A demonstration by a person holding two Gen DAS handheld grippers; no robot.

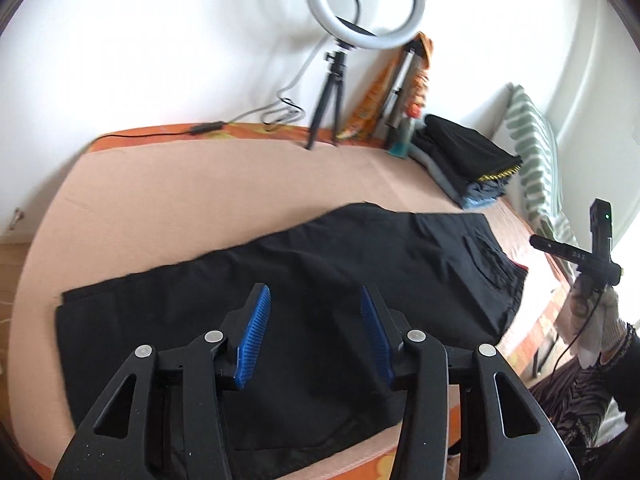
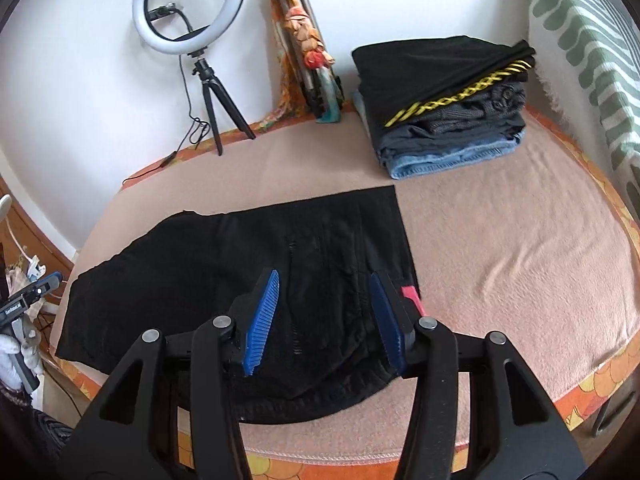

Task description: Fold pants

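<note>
Left gripper [image 1: 316,330]: blue-padded fingers spread wide, holding nothing, above black pants [image 1: 280,280]. Right gripper [image 2: 326,318]: fingers likewise wide, gripping nothing, over waistband end with red tag [image 2: 412,298]. Pants lie flat, folded lengthwise, along near edge of peach-blanketed bed [image 2: 500,248]. Stack of folded clothes [image 2: 444,104] at far right corner. Ring light on tripod [image 2: 190,8] at far edge, by wall.

1. The pants [image 2: 248,280] lie flat on the blanket [image 2: 500,248].
2. Behind them to the right sits a stack of folded clothes [image 2: 444,108].
3. The ring light [image 2: 188,6] on its tripod stands behind-left, against the wall.
</note>
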